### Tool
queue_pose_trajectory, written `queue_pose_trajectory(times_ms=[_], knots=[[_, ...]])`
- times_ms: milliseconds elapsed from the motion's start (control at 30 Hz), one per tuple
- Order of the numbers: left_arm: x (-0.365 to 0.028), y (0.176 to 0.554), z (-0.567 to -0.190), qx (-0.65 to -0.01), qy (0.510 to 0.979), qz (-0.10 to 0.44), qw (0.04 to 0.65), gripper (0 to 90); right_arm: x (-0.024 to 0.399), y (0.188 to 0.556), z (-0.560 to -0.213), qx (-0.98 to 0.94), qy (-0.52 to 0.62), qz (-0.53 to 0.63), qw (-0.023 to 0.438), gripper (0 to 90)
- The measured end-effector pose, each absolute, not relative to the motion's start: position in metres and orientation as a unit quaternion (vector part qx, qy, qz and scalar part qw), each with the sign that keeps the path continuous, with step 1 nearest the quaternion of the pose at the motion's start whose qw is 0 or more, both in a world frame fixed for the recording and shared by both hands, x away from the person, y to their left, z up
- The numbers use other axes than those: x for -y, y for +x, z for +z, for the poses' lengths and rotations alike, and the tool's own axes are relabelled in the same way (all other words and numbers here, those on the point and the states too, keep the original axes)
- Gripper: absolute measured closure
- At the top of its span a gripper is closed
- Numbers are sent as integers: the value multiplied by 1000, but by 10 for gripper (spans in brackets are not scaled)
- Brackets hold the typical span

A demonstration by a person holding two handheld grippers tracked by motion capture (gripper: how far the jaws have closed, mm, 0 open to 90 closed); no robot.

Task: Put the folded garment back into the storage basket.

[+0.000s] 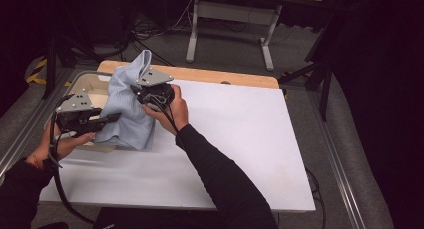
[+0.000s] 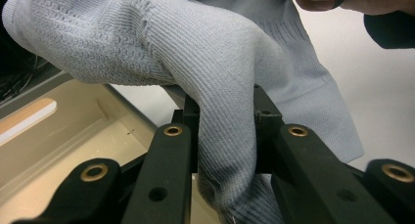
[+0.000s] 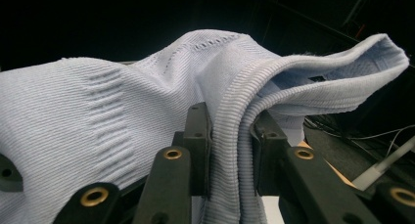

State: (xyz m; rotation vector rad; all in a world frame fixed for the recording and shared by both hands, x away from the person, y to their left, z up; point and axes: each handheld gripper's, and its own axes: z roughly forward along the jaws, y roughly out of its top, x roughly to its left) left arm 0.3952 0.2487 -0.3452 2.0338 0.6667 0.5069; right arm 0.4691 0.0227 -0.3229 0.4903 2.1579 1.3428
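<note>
While both hands work over the left end of the white table, a pale blue knitted garment hangs between the two grippers, lifted above the beige tray that sits at the table's far left corner. The left gripper, on the near side of the tray, pinches a bunched fold of the knit between its black jaws. The right gripper, just beyond the tray's right edge, clamps a ribbed hem of the same garment, with one loose corner standing up above it. The cloth's lower part drapes onto the tray's near rim.
</note>
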Motion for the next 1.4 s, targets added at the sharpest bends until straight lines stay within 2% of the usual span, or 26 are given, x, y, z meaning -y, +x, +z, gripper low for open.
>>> queue_pose_trajectory(times_ms=[800, 1200, 1400], knots=[[-296, 401, -344, -307, 816, 240, 428, 752, -80, 487, -323, -802, 169, 506, 269, 732], [-313, 407, -347, -327, 819, 249, 400, 751, -104, 496, -330, -802, 176, 506, 264, 732], [-318, 411, -347, -334, 826, 260, 372, 750, -114, 504, -337, -801, 189, 511, 248, 732]])
